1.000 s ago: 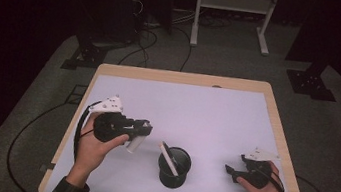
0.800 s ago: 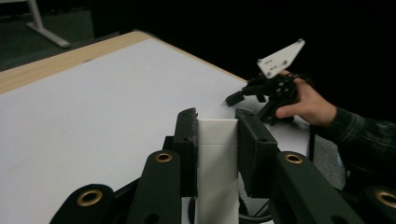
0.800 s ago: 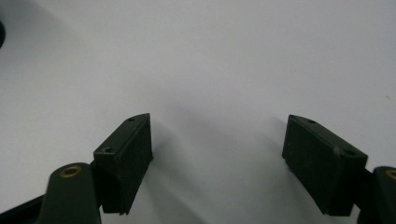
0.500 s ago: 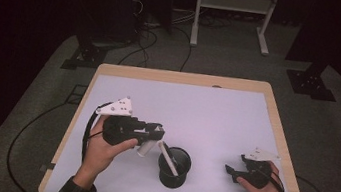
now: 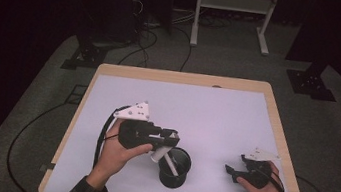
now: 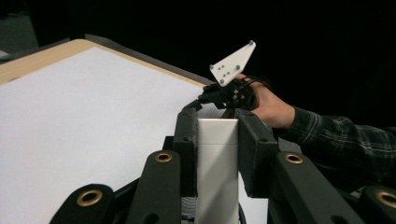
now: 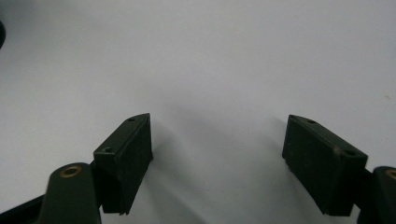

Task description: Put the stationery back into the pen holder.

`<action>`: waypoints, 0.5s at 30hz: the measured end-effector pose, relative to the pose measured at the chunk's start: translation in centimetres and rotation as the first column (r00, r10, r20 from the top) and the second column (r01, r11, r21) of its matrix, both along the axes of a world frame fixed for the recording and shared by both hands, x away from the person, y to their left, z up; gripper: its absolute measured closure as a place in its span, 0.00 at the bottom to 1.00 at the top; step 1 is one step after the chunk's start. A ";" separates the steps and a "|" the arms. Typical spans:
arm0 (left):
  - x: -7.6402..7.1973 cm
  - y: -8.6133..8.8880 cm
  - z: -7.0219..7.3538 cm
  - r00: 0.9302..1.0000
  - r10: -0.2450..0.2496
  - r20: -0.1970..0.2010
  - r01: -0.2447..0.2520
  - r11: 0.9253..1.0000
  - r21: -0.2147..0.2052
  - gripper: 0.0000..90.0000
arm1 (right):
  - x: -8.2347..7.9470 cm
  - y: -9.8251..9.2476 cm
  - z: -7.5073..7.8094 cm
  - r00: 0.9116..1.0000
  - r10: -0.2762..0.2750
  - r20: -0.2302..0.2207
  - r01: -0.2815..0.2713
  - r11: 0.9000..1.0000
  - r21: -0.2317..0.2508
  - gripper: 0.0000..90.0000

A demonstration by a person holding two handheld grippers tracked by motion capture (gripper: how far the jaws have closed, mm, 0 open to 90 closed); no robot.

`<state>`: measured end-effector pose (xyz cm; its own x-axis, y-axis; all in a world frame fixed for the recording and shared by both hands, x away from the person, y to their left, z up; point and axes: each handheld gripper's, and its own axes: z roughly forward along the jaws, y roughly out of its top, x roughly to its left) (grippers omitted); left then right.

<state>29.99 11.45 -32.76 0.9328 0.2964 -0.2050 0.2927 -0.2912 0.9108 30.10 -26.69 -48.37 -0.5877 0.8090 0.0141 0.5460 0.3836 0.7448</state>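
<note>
cup: white strip inside (tilted) | left gripper fingers pinching strip | right gripper fingers spread

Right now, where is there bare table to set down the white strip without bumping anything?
The far half of the table is bare. So is the patch between the black cup and the right hand-held gripper. It is crowded at the cup, where the left hand-held gripper holds the white strip.

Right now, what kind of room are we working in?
Probably a lab or recording studio, not a home: dark surroundings, a bare white-topped table on grey carpet, cables trailing across the floor, and a metal stand behind it.
</note>
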 end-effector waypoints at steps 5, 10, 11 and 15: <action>0.2 -0.6 -0.4 1.000 -0.013 -0.007 0.014 1.000 0.009 0.79 | 0.0 0.0 0.0 1.000 0.000 0.000 0.000 1.000 0.000 0.26; 0.4 -1.3 -1.1 0.999 -0.026 -0.019 0.027 0.999 0.032 0.79 | 0.0 0.0 0.0 1.000 0.000 0.000 0.000 1.000 0.000 0.26; 0.5 -1.4 -1.2 0.999 -0.023 -0.022 0.024 0.999 0.037 0.79 | 0.0 0.0 0.0 1.000 0.000 0.000 0.000 1.000 0.000 0.26; 0.7 -1.7 -1.7 0.999 -0.022 -0.027 0.024 0.998 0.050 0.79 | 0.0 0.0 0.0 1.000 0.000 0.000 0.000 1.000 0.000 0.26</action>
<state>30.65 9.72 -34.50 0.9338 0.2855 -0.2154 0.3095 -0.3433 0.8868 30.09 -26.69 -48.36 -0.5875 0.8091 0.0147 0.5464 0.3832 0.7447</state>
